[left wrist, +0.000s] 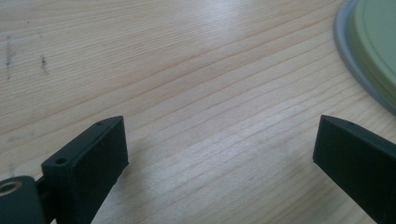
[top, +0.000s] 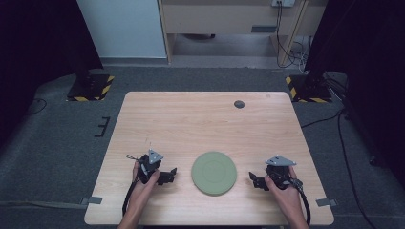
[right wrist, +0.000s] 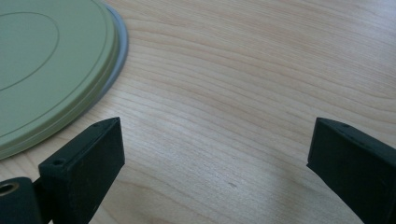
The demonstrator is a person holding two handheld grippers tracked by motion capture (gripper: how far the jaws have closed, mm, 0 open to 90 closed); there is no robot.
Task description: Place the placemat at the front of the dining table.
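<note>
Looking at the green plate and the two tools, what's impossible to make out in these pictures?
- Green plate: cut off by the right edge in the left gripper view and by the left edge in the right gripper view; what lies under it is hidden.
- Small dark round spot at the table's far side: too small in the high view to identify.
- Left tool and right tool: their inner pads are too small in the high view.

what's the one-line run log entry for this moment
left gripper: open, empty, left of plate | right gripper: open, empty, right of plate | round flat green plate: untouched on light wooden table | contact: none
</note>
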